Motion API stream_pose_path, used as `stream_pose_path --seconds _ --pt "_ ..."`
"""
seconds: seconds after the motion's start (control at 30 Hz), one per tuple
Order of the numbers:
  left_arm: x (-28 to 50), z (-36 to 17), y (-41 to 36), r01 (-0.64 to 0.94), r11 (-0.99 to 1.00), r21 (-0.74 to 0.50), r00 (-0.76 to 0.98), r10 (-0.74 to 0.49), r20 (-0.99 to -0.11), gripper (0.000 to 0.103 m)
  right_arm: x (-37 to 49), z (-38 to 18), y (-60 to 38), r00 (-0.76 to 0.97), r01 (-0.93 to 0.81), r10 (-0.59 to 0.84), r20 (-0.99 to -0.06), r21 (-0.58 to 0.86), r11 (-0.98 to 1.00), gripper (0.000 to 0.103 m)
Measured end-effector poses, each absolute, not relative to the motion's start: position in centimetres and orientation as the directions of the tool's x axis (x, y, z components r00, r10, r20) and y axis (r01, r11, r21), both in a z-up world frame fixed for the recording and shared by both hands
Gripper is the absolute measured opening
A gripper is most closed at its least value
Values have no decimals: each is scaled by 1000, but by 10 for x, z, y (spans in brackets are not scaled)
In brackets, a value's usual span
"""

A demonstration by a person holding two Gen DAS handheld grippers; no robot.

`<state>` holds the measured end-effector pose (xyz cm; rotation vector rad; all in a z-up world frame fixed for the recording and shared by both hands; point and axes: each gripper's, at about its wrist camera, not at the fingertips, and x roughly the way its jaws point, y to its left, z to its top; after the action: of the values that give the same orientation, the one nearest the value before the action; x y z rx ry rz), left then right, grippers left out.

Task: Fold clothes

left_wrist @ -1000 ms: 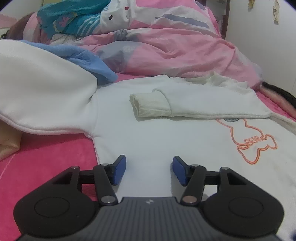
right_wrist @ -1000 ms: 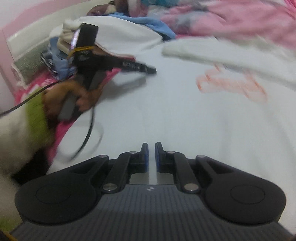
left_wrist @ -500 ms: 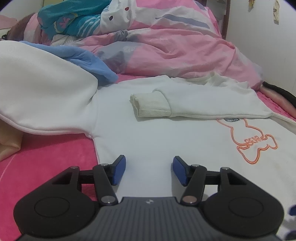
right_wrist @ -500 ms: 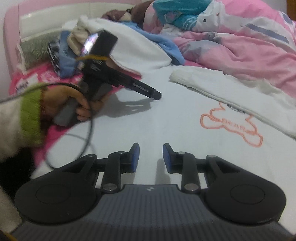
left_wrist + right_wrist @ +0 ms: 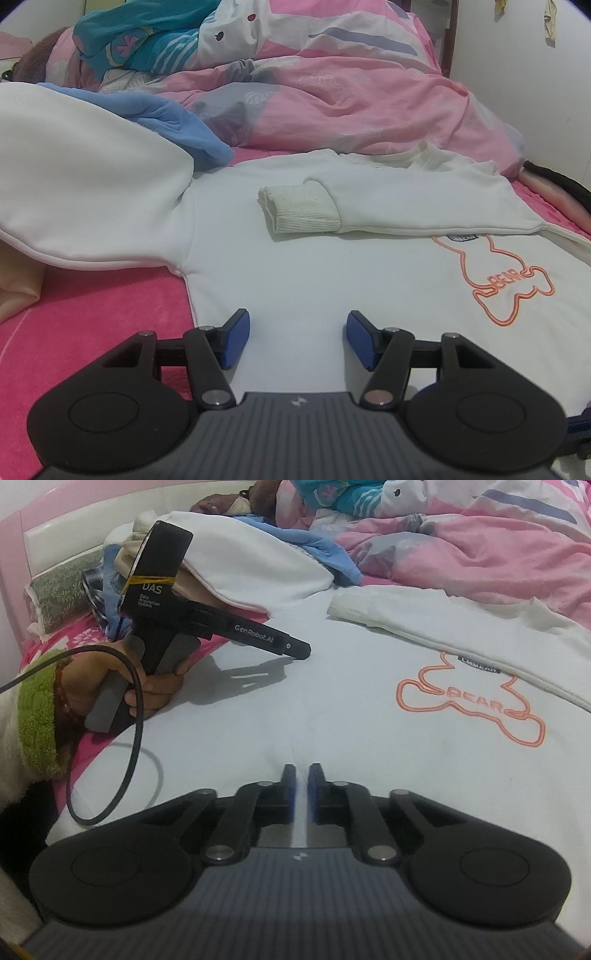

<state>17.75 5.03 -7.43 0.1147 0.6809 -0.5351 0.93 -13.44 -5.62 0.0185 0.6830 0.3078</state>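
A white sweatshirt [image 5: 332, 266] with an orange bear outline [image 5: 509, 284] lies flat on the bed. One sleeve is folded across its chest and ends in a ribbed cuff [image 5: 303, 214]. The other sleeve [image 5: 85, 192] spreads out to the left. My left gripper [image 5: 297, 332] hovers open just over the sweatshirt's left side edge, with nothing between its fingers. In the right wrist view the sweatshirt [image 5: 351, 709] fills the middle, and my right gripper [image 5: 302, 779] is shut on a pinch of its fabric near the lower edge. A hand [image 5: 155, 686] holds the left gripper [image 5: 297, 650] low over the cloth.
A rumpled pink duvet [image 5: 351, 92] and a blue garment [image 5: 177, 122] lie beyond the sweatshirt. Pink bedsheet [image 5: 92, 314] shows at the left and a white wall [image 5: 535, 74] at the right. A clothes pile [image 5: 110, 565], headboard [image 5: 55, 531] and black cable [image 5: 136, 709] sit at the left.
My right gripper stood open half a second ago and has shut on the sweatshirt fabric. The left gripper has barely moved and stays open.
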Motion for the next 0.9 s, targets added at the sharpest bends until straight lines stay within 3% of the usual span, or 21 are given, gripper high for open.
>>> stream_pose_path --seconds 0.37,0.73,0.9 --pt "177 -74 50 505 860 -69 649 -432 -626 60 -10 -37 -146 764 -239 323 -558 219 946 0" --pt "177 -74 49 505 861 -67 650 -430 -626 60 -22 -30 -142 781 -222 297 -550 199 954 0" --pt "177 -74 50 505 860 -67 650 -431 -626 60 -9 -33 -134 782 -228 272 -560 149 962 13"
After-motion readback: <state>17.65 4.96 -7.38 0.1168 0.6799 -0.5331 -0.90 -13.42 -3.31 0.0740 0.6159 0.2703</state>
